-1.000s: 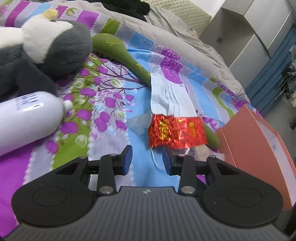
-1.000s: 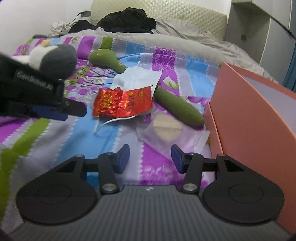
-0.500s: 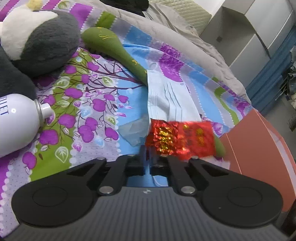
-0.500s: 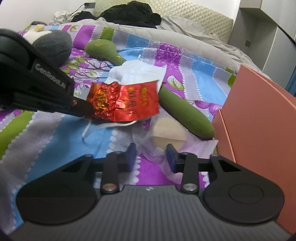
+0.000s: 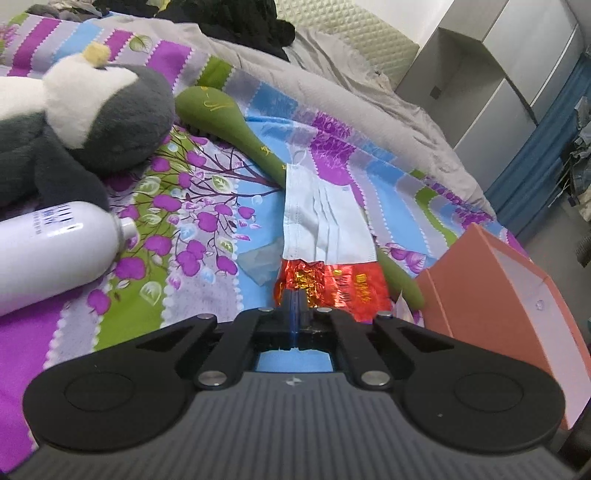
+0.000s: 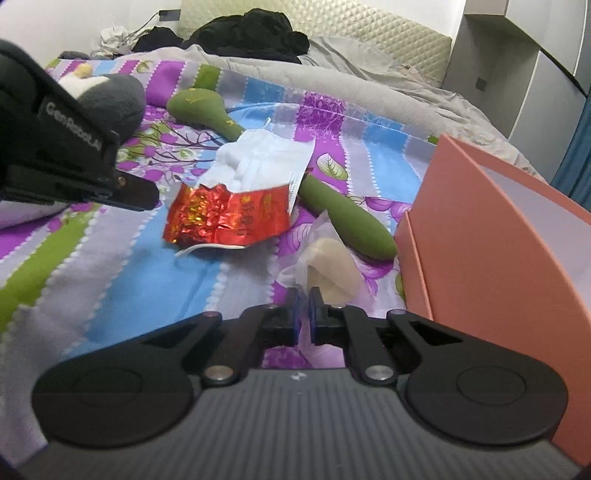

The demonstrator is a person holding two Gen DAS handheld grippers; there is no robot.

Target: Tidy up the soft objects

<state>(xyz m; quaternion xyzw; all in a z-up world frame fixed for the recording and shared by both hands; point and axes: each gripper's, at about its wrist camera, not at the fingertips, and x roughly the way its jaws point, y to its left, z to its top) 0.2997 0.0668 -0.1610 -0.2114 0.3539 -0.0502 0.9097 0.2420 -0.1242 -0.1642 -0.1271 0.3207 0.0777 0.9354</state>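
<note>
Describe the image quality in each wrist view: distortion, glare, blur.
Left wrist view: strong fisheye bending at the edges, the cabinet leans; the red foil packet glints; the white bottle is soft, its print unreadable. Right wrist view: same curvature; the left gripper looms dark and blurred at the edge; the foil again sparkles.

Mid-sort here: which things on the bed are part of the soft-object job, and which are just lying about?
Job, likely: plush, mask, foil packet, bagged pad, orange box.
Lying about: white bottle, green club, black clothes.
</note>
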